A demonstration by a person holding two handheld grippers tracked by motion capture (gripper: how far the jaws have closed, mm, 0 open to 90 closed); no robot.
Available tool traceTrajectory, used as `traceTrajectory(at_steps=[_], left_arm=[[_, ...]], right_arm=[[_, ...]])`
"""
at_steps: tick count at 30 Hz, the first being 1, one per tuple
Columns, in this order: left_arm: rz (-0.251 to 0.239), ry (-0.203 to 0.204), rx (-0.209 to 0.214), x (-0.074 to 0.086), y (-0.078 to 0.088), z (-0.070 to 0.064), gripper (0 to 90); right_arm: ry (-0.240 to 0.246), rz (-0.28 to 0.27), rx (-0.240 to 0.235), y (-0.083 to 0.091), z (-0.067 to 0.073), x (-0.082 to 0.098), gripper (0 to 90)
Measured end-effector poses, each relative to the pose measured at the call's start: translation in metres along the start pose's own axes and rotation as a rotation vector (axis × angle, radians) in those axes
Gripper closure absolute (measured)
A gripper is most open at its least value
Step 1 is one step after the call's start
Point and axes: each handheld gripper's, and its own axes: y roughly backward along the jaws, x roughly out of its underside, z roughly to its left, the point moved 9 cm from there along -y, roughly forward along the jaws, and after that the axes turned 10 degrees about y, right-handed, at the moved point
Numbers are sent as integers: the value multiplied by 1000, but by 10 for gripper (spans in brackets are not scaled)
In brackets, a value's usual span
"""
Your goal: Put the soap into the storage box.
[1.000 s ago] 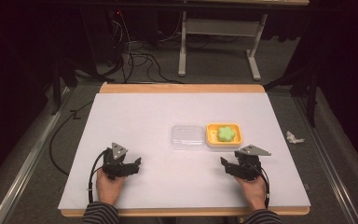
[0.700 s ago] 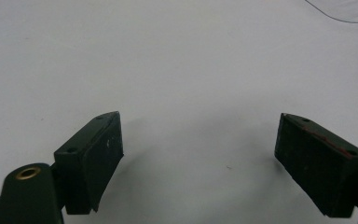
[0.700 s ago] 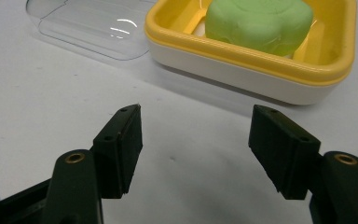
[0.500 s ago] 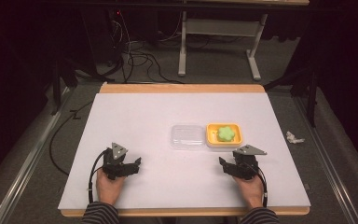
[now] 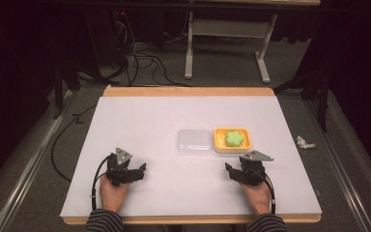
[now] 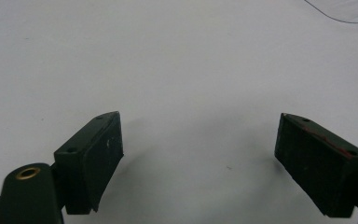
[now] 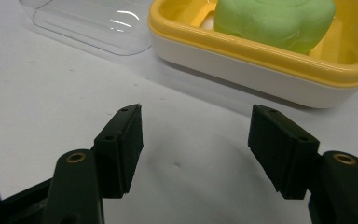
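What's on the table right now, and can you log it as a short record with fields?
surface: white table
yellow dish: right of centre, holds a green soap-like block
clear lid: lying flat, left of the dish
left gripper: jaws open, nothing between them, near front edge
right gripper: jaws open, nothing between them, just short of the dish

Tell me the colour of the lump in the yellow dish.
Light green lump, clearest in the right gripper view.
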Motion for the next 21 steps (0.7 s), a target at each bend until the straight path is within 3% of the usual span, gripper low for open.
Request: traceTrajectory(at_steps=[21], left_arm=[[-1,-3,0,0,0,0,159]], right_arm=[[30,-23,32,0,1,-1,360]])
